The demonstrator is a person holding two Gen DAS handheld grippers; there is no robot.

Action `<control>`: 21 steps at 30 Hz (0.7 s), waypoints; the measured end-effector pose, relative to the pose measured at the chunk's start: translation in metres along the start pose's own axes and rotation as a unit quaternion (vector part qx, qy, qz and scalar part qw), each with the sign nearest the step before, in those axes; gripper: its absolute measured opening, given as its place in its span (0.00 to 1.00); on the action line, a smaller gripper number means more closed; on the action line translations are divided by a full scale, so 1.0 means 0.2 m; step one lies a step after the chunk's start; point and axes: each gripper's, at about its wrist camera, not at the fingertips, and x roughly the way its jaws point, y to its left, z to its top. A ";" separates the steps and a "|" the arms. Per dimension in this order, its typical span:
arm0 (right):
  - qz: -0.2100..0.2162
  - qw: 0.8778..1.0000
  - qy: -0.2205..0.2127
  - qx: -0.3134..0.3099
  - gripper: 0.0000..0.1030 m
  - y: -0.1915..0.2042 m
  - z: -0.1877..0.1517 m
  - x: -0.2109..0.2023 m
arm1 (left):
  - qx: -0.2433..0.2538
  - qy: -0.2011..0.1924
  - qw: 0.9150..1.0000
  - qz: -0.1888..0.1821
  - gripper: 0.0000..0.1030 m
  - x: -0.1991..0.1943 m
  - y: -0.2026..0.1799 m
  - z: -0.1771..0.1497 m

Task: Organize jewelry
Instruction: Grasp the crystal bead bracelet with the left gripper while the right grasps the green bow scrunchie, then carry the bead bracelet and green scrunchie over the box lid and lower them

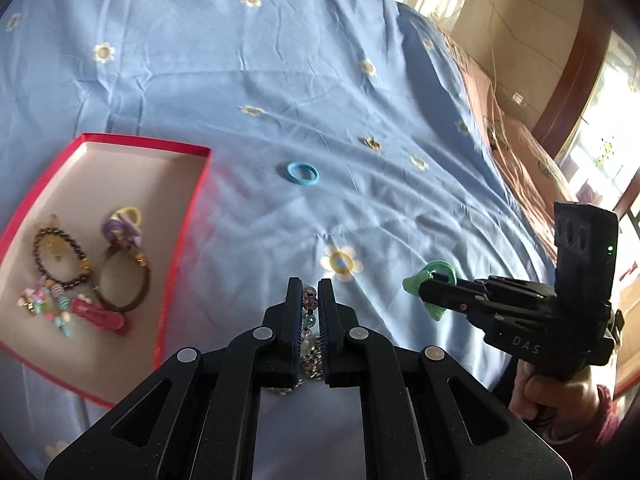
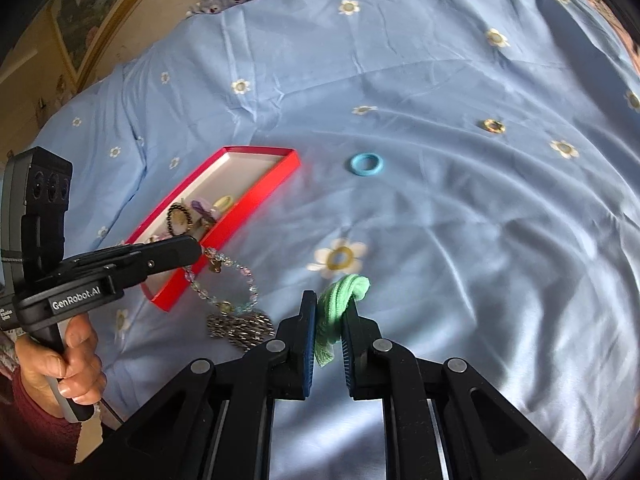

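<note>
Left wrist view: the left gripper [image 1: 309,292] fills the lower middle of the frame, its fingers drawn almost together on a beaded bracelet [image 1: 310,312], whose beads show in the narrow gap. The red box [image 1: 182,240] sits at the left edge, already holding a dark bead bracelet [image 1: 60,258], a brown hair tie [image 1: 124,286] and several small clips. At lower right, the right gripper [image 1: 430,290] is clamped on a green hair tie [image 1: 438,274].

In the right wrist view the bracelet [image 2: 224,280] hangs in a loop from the left gripper's tip [image 2: 198,250], just in front of the box's near red wall [image 2: 240,224] at left of centre, with a silver chain [image 2: 240,328] lying on the blue bedsheet [image 2: 460,220] just below it. The green tie [image 2: 340,312] is pinched between nearly closed fingers at lower centre.

The step in hand looks like carrying both pieces to the box. To do it well, I would lift the bracelet high enough that its hanging loop clears the red wall, move over a bare patch of the box floor, then open slowly so the beads drop rather than snag on a finger pad. The right gripper should wait its turn, as both tools cannot crowd the narrow box.

A blue ring [image 1: 303,173] lies alone on the sheet above centre, well apart from both grippers, and a small gold ring [image 2: 493,125] sits at the upper right.
</note>
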 end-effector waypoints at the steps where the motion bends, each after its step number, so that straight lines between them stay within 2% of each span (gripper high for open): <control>1: 0.004 1.000 -0.001 -0.003 0.11 0.02 0.01 0.00 | -0.004 -0.004 1.000 0.002 0.06 -0.02 0.02 0.00; 21: 0.070 0.996 0.013 -0.058 0.11 0.38 0.13 0.16 | -0.080 -0.058 0.994 0.039 0.06 -0.32 0.35 -0.02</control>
